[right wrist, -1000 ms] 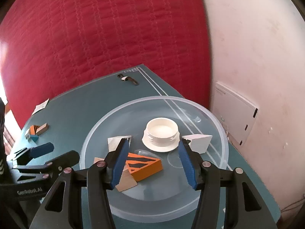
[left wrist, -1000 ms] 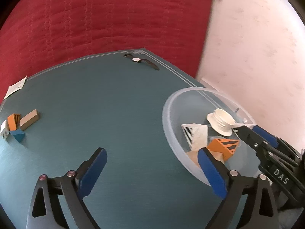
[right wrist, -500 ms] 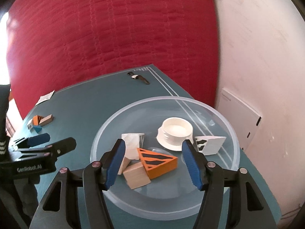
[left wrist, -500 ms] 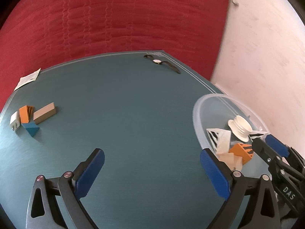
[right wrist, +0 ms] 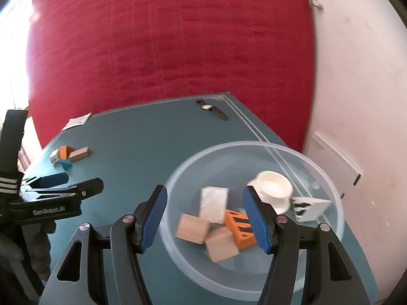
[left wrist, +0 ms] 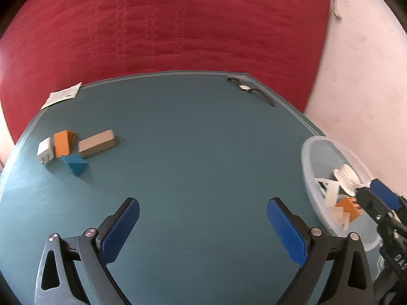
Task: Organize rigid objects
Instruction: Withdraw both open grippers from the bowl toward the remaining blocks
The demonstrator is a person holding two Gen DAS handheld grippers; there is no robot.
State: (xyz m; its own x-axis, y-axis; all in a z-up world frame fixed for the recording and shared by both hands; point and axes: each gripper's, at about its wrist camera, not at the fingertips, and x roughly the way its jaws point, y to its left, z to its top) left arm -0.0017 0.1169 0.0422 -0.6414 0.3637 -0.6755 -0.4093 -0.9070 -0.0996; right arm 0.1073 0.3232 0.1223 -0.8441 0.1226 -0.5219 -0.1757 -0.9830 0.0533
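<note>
table: teal top [left wrist: 203, 152] bare through the middle – bowl [right wrist: 254, 289] at its right edge, near the wall
left gripper [left wrist: 203, 226]: gaping wide, empty; four blocks [left wrist: 73, 147] well ahead, far left
right gripper [right wrist: 204, 219]: half open, empty – above bowl's near rim
bowl: five blocks, one white cup [right wrist: 273, 188]

Colours and patterns on my table

My table top [left wrist: 198, 152] is teal with pale border lines, backed by a red quilted cloth [right wrist: 173, 50]. My clear bowl [right wrist: 328, 180] holds a white cap [right wrist: 273, 186], an orange wedge [right wrist: 240, 226] with black stripes, a white wedge [right wrist: 310, 207] with black marks and tan blocks [right wrist: 221, 246]. My gripper pads [left wrist: 122, 228] are blue on black frames.
</note>
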